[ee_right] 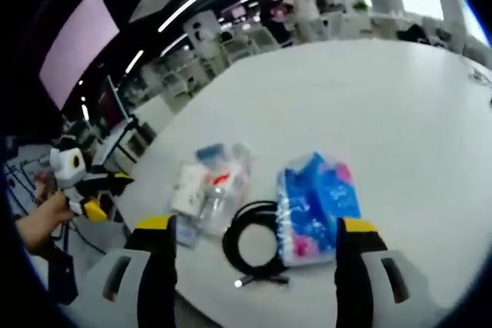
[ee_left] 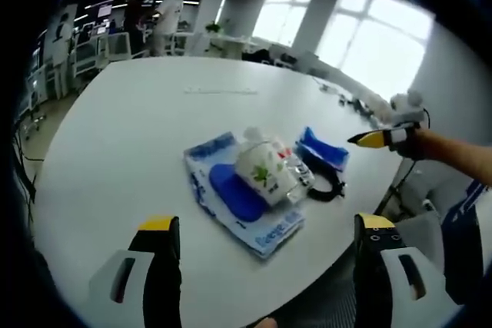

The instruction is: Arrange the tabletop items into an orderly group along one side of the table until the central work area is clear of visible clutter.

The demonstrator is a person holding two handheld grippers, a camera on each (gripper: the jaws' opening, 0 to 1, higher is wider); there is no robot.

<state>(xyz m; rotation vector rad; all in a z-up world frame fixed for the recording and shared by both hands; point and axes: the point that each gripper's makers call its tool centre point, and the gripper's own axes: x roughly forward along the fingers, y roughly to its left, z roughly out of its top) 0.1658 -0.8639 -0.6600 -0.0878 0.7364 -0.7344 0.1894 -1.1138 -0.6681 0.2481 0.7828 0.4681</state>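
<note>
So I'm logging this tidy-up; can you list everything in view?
Table: one, white, round, under everything.
Blue pack: one, blue and white with pink, near the table edge beside the cable.
Clear bag: one, transparent with white contents, on the cable's other side.
Cable: one, black, coiled, between bag and pack.
Person: one, white top, standing in the background by desks.
Left gripper: one, grey with yellow tips, jaws apart, above the table edge.
Right gripper: one, same colours, jaws apart, above the cable.

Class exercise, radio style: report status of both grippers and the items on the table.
Left gripper open, empty. Right gripper open, empty. Blue tissue pack, black cable and clear bag bunched near table edge. Nothing in the way.
</note>
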